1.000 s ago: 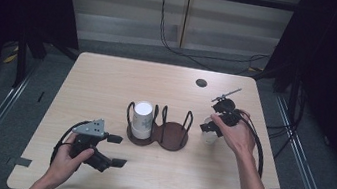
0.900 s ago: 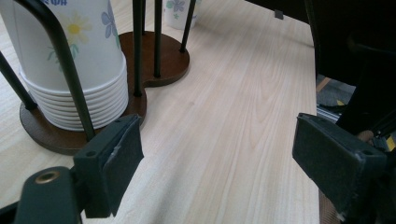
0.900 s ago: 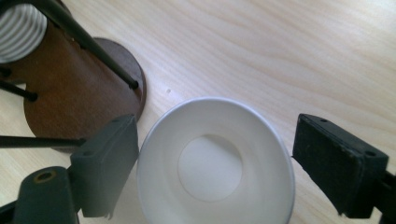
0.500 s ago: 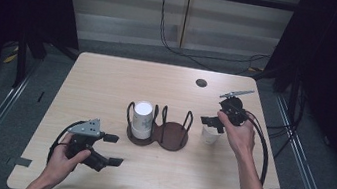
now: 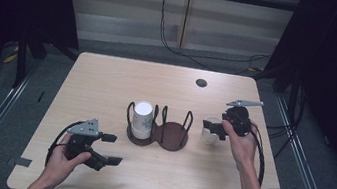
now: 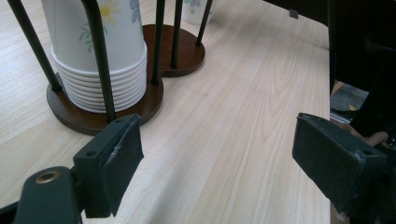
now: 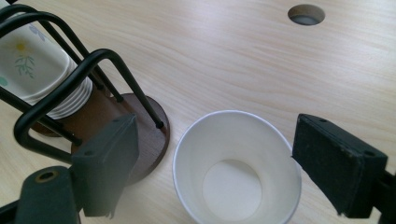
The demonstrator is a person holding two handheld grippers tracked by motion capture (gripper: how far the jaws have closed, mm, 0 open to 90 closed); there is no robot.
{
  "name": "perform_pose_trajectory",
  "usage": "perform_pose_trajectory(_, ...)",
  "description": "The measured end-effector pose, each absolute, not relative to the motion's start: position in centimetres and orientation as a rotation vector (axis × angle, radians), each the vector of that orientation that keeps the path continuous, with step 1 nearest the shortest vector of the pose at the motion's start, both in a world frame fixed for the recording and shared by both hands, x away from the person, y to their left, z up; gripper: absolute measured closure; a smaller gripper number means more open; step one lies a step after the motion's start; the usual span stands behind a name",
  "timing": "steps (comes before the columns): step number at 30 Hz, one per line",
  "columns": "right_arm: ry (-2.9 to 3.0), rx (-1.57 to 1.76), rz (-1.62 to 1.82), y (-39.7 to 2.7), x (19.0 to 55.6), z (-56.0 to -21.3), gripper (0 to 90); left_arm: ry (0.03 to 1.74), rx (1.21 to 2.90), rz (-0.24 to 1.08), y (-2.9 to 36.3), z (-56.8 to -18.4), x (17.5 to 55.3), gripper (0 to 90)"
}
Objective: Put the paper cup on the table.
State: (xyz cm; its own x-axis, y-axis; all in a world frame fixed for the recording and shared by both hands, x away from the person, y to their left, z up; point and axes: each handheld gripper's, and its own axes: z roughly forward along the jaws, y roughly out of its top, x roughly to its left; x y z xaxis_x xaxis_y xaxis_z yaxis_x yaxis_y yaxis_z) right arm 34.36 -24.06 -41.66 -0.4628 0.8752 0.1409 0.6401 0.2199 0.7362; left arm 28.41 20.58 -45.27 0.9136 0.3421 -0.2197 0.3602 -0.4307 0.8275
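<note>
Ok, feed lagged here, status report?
Both grippers open. Right gripper straddles upright loose cup, not gripping. Left gripper idle. Holder beside cup, path clear.

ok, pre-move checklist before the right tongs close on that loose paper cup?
1. Right tongs open: ok.
2. Paper cup between the jaws, touching neither: ok.
3. Cup upright, mouth up, empty: ok.
4. Jaws low enough on the cup wall: cannot tell.
5. Cup clear of the cup holder base: ok, a gap of table shows.
6. Left tongs open, apart from holder and the stacked cups: ok.
</note>
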Motion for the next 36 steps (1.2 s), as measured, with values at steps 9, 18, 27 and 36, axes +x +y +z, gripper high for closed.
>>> perform_pose_trajectory(9, 2.124, 1.384, 1.145, -24.8, 31.6, -41.0, 14.6, 0.517, 2.063, 0.002, 20.8, -45.4, 28.4, 16.0)
perform_pose_trajectory(18, 2.126, 1.343, 1.189, -24.7, 29.2, -40.9, 14.2, 0.528, 2.06, 0.014, 21.2, -45.4, 28.4, 16.1)
perform_pose_trajectory(27, 2.09, 1.355, 1.252, -24.7, 26.7, -42.3, 13.7, 0.557, 2.039, 0.016, 21.8, -45.3, 28.3, 16.1)
perform_pose_trajectory(36, 2.13, 1.313, 1.291, -23.1, 24.2, -43.7, 13.8, 0.571, 2.024, 0.033, 22.2, -45.1, 28.2, 16.1)
